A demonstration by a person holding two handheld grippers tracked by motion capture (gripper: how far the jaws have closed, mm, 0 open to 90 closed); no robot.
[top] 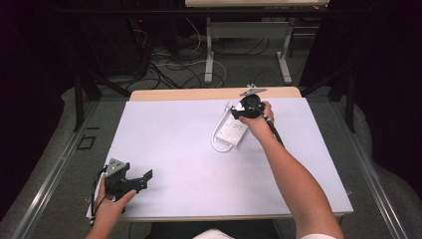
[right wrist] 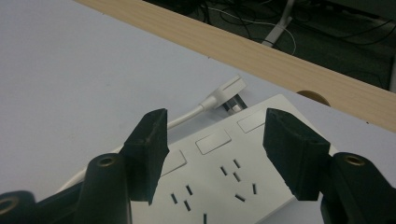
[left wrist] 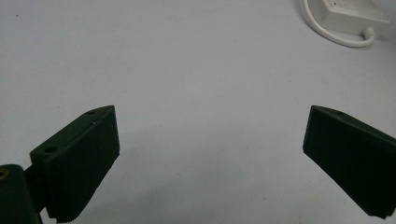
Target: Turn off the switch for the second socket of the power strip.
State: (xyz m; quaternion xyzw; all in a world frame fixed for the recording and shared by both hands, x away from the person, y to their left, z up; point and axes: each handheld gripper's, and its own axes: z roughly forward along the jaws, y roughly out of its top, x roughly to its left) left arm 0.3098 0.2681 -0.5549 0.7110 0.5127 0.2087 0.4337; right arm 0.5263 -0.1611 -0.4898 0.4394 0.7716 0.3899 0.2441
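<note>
A white power strip [top: 232, 130] lies on the white table top [top: 174, 149], right of centre toward the back. Its white cable [top: 217, 143] loops off its near-left side. My right gripper [top: 239, 110] hovers open over the strip's far end. In the right gripper view the open jaws of the right gripper [right wrist: 217, 121] straddle the power strip [right wrist: 224, 177], whose sockets and switches show between them, and the white plug [right wrist: 226, 91] lies just beyond. My left gripper [top: 139, 180] rests open at the front left corner, holding nothing; the left gripper [left wrist: 212, 114] frames bare table.
The power strip [left wrist: 355, 16] and its cable [left wrist: 329, 36] sit far off at the top right of the left gripper view. A wooden table edge [top: 199, 93] runs along the back, with a round hole [right wrist: 312, 95] in it. Cables and table legs [top: 209, 55] lie on the floor beyond.
</note>
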